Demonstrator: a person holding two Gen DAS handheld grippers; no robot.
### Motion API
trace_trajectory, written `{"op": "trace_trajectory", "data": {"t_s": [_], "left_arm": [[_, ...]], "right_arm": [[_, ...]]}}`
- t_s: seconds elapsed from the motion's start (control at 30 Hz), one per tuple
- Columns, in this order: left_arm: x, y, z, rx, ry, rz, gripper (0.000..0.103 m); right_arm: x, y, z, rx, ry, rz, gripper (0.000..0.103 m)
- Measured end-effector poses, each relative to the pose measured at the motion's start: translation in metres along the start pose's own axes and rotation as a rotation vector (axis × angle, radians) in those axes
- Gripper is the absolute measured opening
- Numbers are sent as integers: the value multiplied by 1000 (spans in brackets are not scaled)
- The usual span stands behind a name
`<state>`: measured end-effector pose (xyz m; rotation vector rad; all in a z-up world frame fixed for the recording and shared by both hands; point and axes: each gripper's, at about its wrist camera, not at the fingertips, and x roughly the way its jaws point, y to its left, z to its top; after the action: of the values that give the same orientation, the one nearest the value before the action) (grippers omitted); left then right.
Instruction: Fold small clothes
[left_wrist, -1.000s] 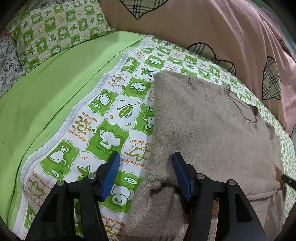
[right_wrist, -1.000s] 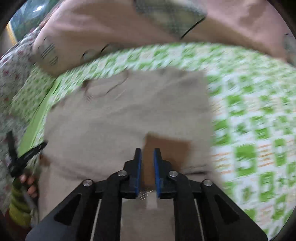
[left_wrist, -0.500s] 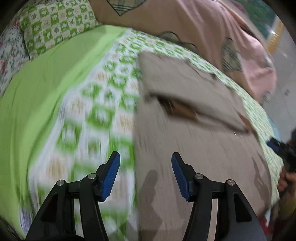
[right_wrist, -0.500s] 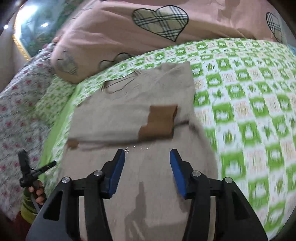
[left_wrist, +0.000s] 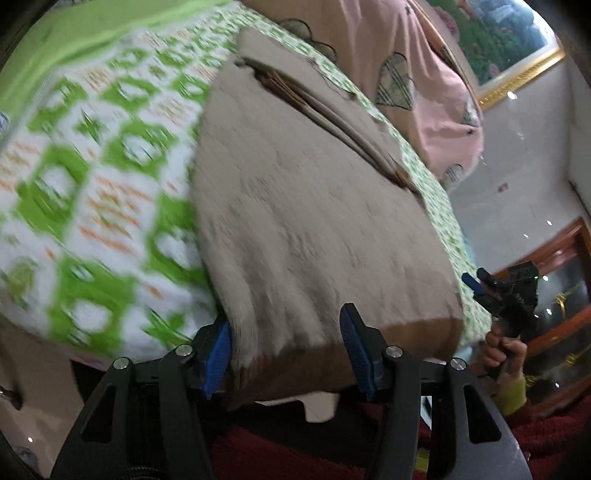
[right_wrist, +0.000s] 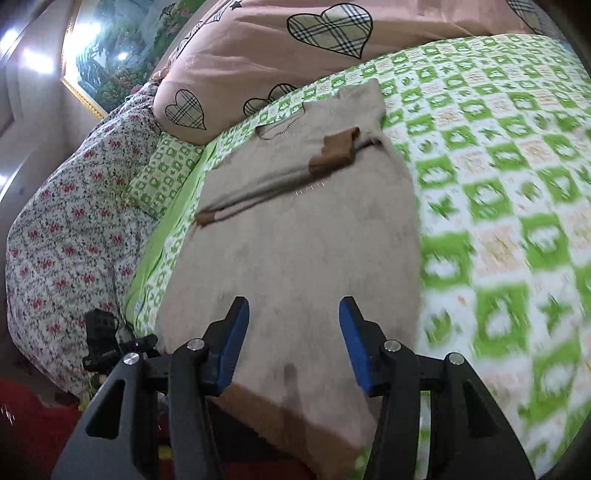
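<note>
A beige knitted sweater (left_wrist: 314, 229) with brown cuffs and a brown hem lies flat on the green-and-white patterned bed sheet (left_wrist: 92, 177). Both sleeves are folded across its chest (right_wrist: 332, 151). My left gripper (left_wrist: 284, 350) is open at the sweater's hem, one finger on each side of its left corner. My right gripper (right_wrist: 293, 339) is open just above the hem end of the sweater (right_wrist: 295, 258), holding nothing. The right gripper also shows at the far right of the left wrist view (left_wrist: 498, 291), held in a hand.
A pink duvet with plaid hearts (right_wrist: 295, 40) lies bunched behind the sweater. A floral pillow (right_wrist: 66, 221) and a green checked pillow (right_wrist: 162, 173) lie at the left. The bed's near edge runs under the hem. A framed painting (left_wrist: 509, 40) hangs on the wall.
Both grippers have pulled back from the sweater's middle to its hem at the bed's edge. The right gripper, shut a second ago, let go of the sleeve and opened. The sleeves now lie folded.
</note>
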<state>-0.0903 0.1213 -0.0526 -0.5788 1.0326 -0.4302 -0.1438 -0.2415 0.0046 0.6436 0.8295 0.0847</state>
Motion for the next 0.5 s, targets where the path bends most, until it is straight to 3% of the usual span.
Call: {"op": "trace_trajectory", "data": {"t_s": [0.23,0.37,0.5], "left_arm": [[5,6,-7,7,35,-56,45],[6,6,-6,50,66,-49,40],[12,10,-8,81,131,-83,40]], "right_arm": [[-28,-23,-36,40,43,12,52],[-13,-31,-58,59,131,66,52],[10,-22,-62,54,133,167,54]]}}
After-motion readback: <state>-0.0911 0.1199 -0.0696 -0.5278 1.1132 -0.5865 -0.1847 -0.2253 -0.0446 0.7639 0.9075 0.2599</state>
